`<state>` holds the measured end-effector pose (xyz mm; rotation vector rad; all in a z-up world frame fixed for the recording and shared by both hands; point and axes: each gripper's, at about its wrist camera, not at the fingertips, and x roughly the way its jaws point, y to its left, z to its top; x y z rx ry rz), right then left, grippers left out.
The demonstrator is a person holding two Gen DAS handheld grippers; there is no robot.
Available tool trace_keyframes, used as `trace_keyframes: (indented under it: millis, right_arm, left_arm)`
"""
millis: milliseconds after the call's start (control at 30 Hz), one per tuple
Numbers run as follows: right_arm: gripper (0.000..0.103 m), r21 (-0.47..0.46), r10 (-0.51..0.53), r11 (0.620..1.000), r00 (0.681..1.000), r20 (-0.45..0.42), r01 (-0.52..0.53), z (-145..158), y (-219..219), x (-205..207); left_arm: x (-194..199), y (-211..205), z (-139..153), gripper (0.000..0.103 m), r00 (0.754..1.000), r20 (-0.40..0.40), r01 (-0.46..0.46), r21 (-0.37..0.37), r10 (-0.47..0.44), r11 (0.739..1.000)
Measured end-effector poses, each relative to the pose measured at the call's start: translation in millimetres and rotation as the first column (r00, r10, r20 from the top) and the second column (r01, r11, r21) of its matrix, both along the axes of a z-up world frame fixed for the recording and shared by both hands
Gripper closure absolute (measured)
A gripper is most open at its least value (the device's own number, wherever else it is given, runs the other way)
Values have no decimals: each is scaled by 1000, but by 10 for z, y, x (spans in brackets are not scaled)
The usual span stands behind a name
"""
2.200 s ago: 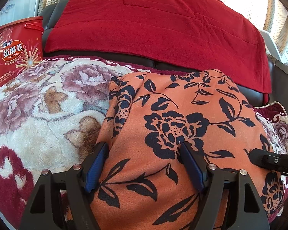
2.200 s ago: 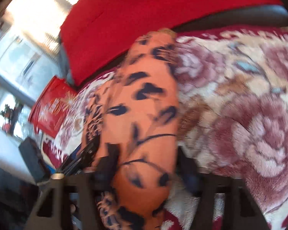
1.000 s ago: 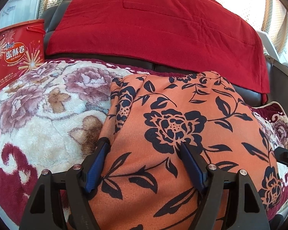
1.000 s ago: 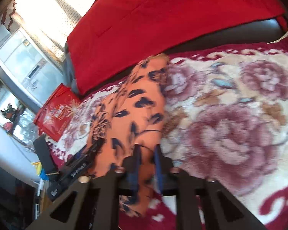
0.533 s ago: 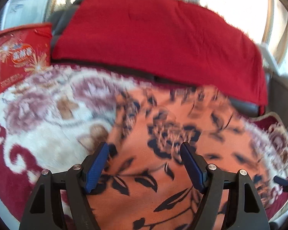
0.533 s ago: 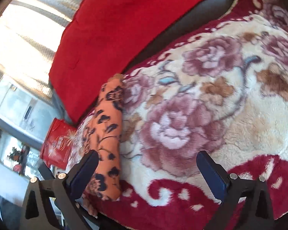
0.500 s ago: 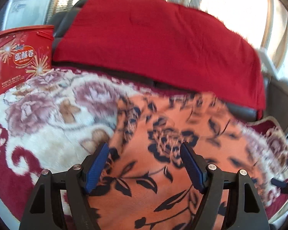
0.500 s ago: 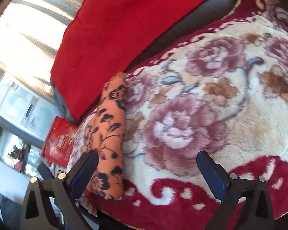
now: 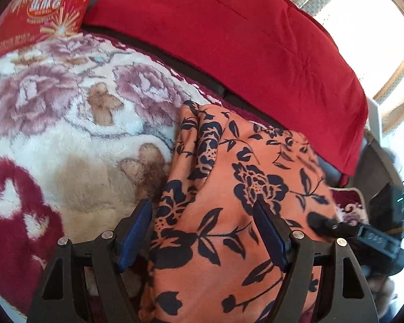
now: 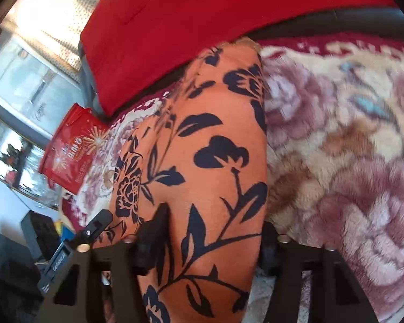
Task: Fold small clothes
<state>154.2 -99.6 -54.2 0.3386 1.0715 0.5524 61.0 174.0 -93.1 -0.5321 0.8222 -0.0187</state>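
Fingers (image 9: 137,226) of the left gripper (image 9: 202,231), tipped with blue pads, stand spread wide over the near end of an orange garment with a black flower print (image 9: 229,202). One pad sits at the cloth's left edge, the other rests over its middle, and neither pinches the fabric. On the right gripper (image 10: 215,231) the fingers (image 10: 156,228) are likewise parted, straddling the near end of the same garment (image 10: 202,161); the cloth runs between them and bulges up over the frame, and no clamping shows, though this view is somewhat blurred.

From the left wrist the garment lies as a long, loosely bunched strip on a plush floral blanket (image 9: 54,121) in cream, mauve and dark red. Its left edge is rumpled into soft ridges, and its far end reaches almost to the dark sofa back. A red blanket (image 9: 229,40) is draped over that back. A red snack box with gold starbursts (image 9: 35,13) stands at the far left, on the plush blanket's edge.

In the left wrist view the right gripper's black tip (image 9: 358,231) shows at the garment's right side. In the right wrist view the left gripper (image 10: 94,228) appears low at the cloth's left side, the snack box (image 10: 72,150) beyond it.
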Motion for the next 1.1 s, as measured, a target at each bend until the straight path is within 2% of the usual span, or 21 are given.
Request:
trace_keyframes:
  millis: [67,133,200,233,333,400,467,700,767,867,900,933,967,1033,1100]
  right_arm:
    - [53,-19,10,1000,1000,12,-9,-6,12,-21]
    - [51,1,12,1000,1000,5,-12,-33,12,-11]
    - [45,13,7,1000,1000,2,-7,-62,18,4]
    - [39,15,3,1000,1000,-3,-3,-69,13,22]
    - [37,32,3,1000,1000,-23,-2,-88,-18,73]
    - [42,9,11,1000,1000,-23,-11,-59,-8,95]
    - [53,-5,20,1000,1000,-23,-20,-18,20,104]
    - [56,-15,25,1000,1000,-11,-25,-6,23,83]
    - [56,-12,27,1000,1000,-9,-27,-17,20,84]
    - [56,-11,33,999,999,-12,-33,-18,4,91]
    - [57,-19,38,999,999,-7,-38,-4,20,86]
    - [62,-29,48,998,999,-2,-49,38,46,79]
    - [66,-31,54,998,999,3,-54,80,62,72]
    - [70,-37,91,995,995,45,-90,313,107,32]
    - [71,-46,107,994,989,98,-103,551,116,-6]
  left_arm:
    - [-9,-35,3,25,1000,0,6,16,-6,1000]
    - [-16,-44,12,25,1000,4,7,36,-7,999]
    - [-30,-83,32,25,1000,9,15,54,-16,998]
    - [-34,-101,36,25,1000,10,20,59,-20,998]
    - [-61,-103,50,25,1000,16,20,69,-21,997]
    - [-49,-92,41,25,1000,13,19,73,-20,997]
    - [-45,-97,40,25,1000,12,20,78,-21,997]
    - [-42,-140,35,25,999,5,38,102,-38,994]
    - [-35,-114,20,25,999,-3,38,88,-38,995]
    - [41,-2,-140,21,995,-81,51,-42,-54,998]
    - [57,18,-187,23,994,-95,54,-71,-60,996]
    - [63,3,-171,36,993,-91,71,-65,-77,995]
    - [87,-29,-166,55,987,-98,116,-88,-124,989]
    - [100,-25,-122,63,984,-99,135,-113,-147,984]
    - [135,-8,-36,69,982,-80,151,-191,-169,970]
